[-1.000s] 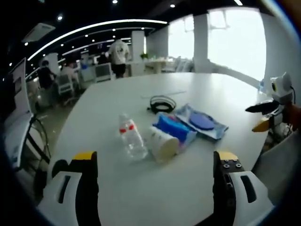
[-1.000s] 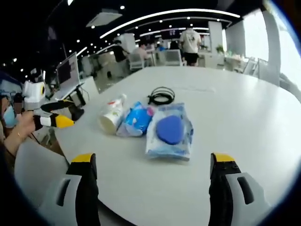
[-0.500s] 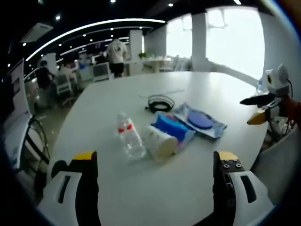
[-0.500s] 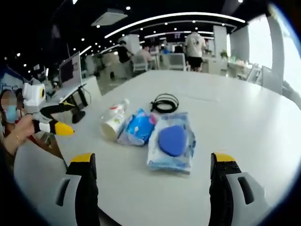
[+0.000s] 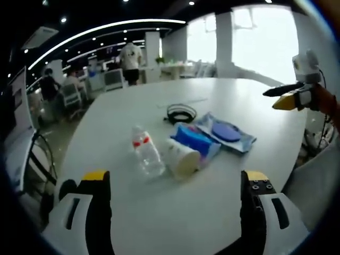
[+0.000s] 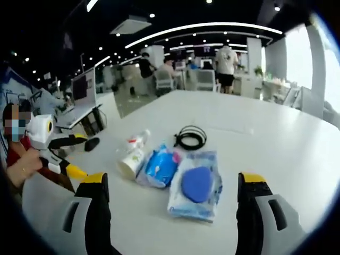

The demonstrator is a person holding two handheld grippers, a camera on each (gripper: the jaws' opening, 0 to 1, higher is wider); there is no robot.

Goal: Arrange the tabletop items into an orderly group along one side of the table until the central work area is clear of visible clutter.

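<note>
Both grippers spread wide, empty, above table [image 5: 255,111] edge. Clutter mid-table: water bottle [image 5: 146,153] lying flat, paper cup [image 5: 182,160] on side, blue pouch [image 5: 194,140], wipes pack [image 5: 225,133], coiled cable [image 5: 181,112].

Advice: left gripper [image 5: 172,183] takes bottle across its body, not its cap; right gripper [image 6: 172,183] takes wipes pack [image 6: 196,183] by edge; line items along one side.

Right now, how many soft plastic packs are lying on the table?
2. A wet-wipes pack with a blue round lid lies nearest the right gripper; a blue pack lies against it, between it and the paper cup. Others may hide behind them.
</note>
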